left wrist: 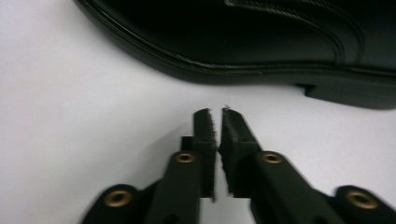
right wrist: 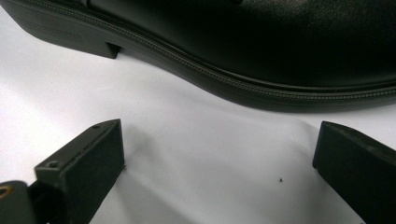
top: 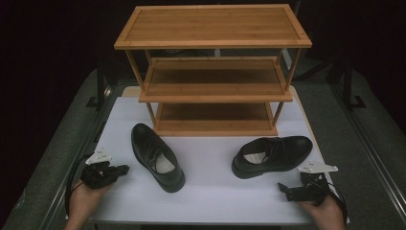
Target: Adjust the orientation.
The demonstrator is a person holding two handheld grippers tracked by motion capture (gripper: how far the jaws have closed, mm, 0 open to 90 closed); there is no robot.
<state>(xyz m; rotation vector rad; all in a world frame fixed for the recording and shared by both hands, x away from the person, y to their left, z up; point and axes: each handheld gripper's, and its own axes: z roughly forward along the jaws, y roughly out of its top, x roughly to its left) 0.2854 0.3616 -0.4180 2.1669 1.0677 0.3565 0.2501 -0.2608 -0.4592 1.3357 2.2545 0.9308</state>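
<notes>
A bamboo rack (top: pixel 213 72) with three shelves stands at the far side of the white table (top: pixel 210 191), well beyond both sets of jaws. Two black shoes lie between it and the person's hands. The left shoe (top: pixel 157 155) is just ahead of the left gripper (top: pixel 125 168) and to its inner side, toe toward the person; in the left gripper view its sole edge (left wrist: pixel 224 70) runs across just past the jaw tips. The right shoe (top: pixel 272 155) lies on its side just ahead of the right gripper (top: pixel 281 187), heel end nearest.

The left jaws are shut together with nothing between them. The right jaws stand wide open, empty, the shoe's sole (right wrist: pixel 243 88) just beyond them.

The work looks like shelving the shoes. To do it well, the left jaws should reopen before advancing, and each grip should take the collar or heel wall, not the slick rounded upper.
</notes>
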